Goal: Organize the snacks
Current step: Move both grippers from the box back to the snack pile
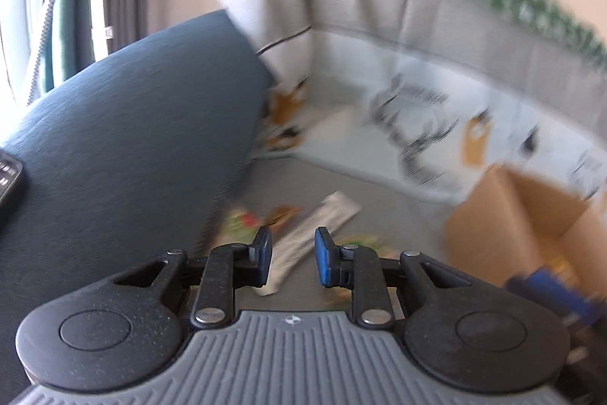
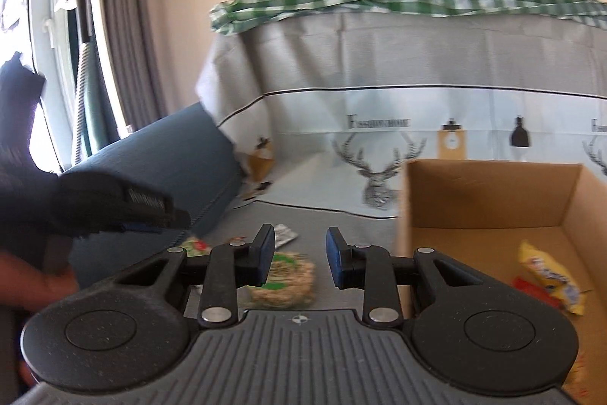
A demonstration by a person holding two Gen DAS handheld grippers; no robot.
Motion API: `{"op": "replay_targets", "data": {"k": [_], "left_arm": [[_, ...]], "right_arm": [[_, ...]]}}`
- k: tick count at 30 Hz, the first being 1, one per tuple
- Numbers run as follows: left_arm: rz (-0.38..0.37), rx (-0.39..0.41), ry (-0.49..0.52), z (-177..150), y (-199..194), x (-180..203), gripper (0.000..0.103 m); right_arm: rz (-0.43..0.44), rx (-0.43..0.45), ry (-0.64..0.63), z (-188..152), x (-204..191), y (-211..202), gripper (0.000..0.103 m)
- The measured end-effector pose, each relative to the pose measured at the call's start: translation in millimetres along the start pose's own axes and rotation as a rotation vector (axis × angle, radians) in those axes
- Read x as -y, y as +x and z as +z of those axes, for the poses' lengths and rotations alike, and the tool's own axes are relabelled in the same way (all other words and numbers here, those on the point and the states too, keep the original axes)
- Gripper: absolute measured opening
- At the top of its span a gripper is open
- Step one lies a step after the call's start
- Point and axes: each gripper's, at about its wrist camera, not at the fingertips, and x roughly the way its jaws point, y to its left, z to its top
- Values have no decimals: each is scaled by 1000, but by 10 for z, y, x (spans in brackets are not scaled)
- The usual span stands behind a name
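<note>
Cardboard box edges the grey surface right of scattered snacks.

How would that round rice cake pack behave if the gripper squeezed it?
The rice cake pack looks puffy and grainy, so probably light and crumbly under pressure. Its clear wrapper seems smooth, perhaps slippery. It lies flat on the grey seat, so unlikely to roll.
</note>
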Motion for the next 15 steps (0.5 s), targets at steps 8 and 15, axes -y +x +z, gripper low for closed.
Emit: {"op": "replay_targets", "data": {"k": [8, 15], "left_arm": [[119, -63, 43, -18, 283, -156, 29], [139, -90, 47, -4, 441, -43, 38]], "right_arm": [[27, -52, 35, -75, -155, 295, 32], [-11, -125, 28, -157, -144, 666, 46]]}}
